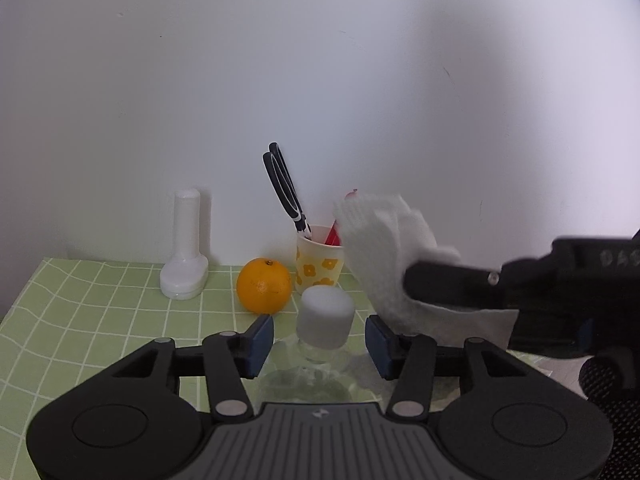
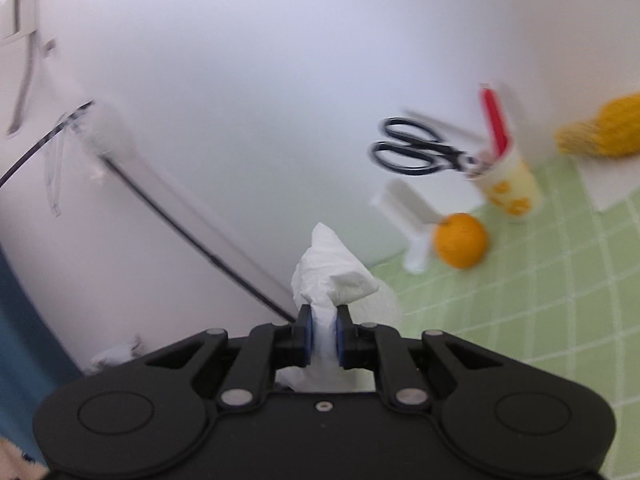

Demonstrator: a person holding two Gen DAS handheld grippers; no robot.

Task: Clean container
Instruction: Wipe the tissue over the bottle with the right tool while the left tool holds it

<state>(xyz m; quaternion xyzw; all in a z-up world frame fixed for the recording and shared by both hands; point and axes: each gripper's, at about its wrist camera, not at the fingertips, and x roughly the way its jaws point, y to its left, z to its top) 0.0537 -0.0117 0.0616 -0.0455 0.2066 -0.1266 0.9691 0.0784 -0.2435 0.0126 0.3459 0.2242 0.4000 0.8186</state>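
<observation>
Both risks start with the unheld clear plastic bottle with white cap [image 1: 324,332] between the left gripper [image 1: 320,344]'s released jaws: it may topple, while the crumpled white paper towel [image 2: 332,280] could slip from the right gripper [image 2: 322,340]'s clenched jaws.

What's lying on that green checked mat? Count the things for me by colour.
White: 3 (stand, paper towel, sheet)
Orange: 1 (orange)
Yellow: 2 (flowered cup, knitted thing)
Black: 1 (scissors in the cup)
Red: 1 (stick in the cup)
Clear: 1 (bottle, white cap)
Total: 9
</observation>
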